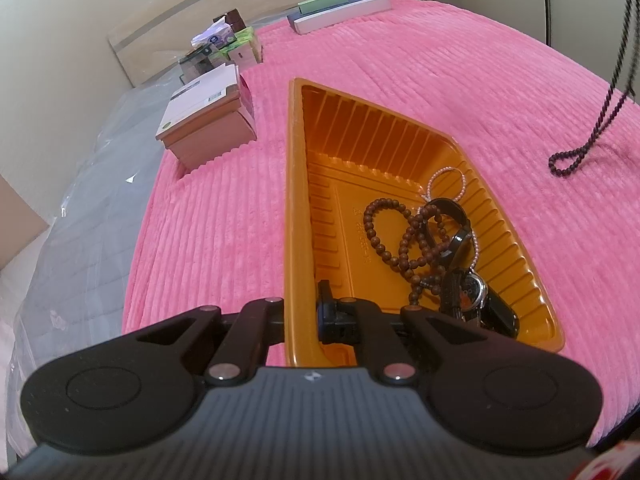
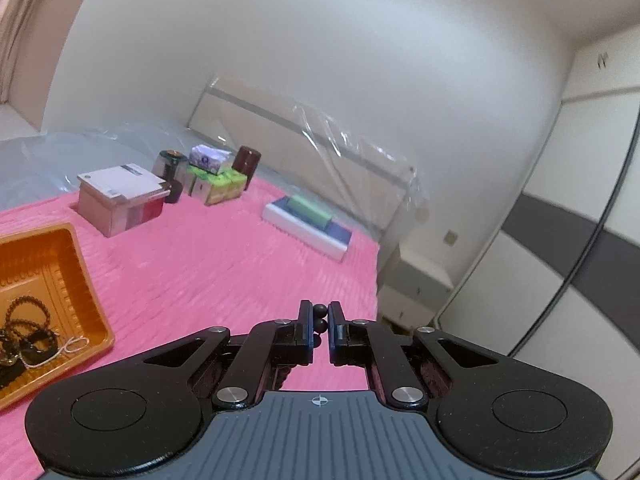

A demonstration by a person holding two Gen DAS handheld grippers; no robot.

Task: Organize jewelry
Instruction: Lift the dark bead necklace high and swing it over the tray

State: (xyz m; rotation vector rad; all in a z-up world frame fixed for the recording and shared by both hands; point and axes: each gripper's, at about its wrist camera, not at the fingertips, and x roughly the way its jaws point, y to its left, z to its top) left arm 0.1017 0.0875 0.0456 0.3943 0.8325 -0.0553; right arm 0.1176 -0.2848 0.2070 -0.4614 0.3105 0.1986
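Note:
An orange plastic tray [image 1: 298, 184] lies on the pink bedspread. It holds a brown bead bracelet [image 1: 400, 236], a thin pearl strand [image 1: 444, 178], black bangles and a watch [image 1: 472, 292]. My left gripper [image 1: 302, 316] is shut on the tray's near left rim. My right gripper [image 2: 319, 324] is shut on a dark bead necklace [image 2: 320, 322], raised above the bedspread. The necklace hangs down at the right of the left wrist view [image 1: 592, 136], its loop touching the bedspread right of the tray. The tray's corner also shows in the right wrist view [image 2: 86, 280].
A pink-and-white box [image 1: 208, 120] stands left of the tray's far end. Small boxes, a tissue pack [image 2: 208, 158] and dark jars [image 2: 246, 162] sit further back. A flat white-blue box with a green block [image 2: 310, 220] lies at the far edge. A white nightstand [image 2: 416, 276] stands beside the bed.

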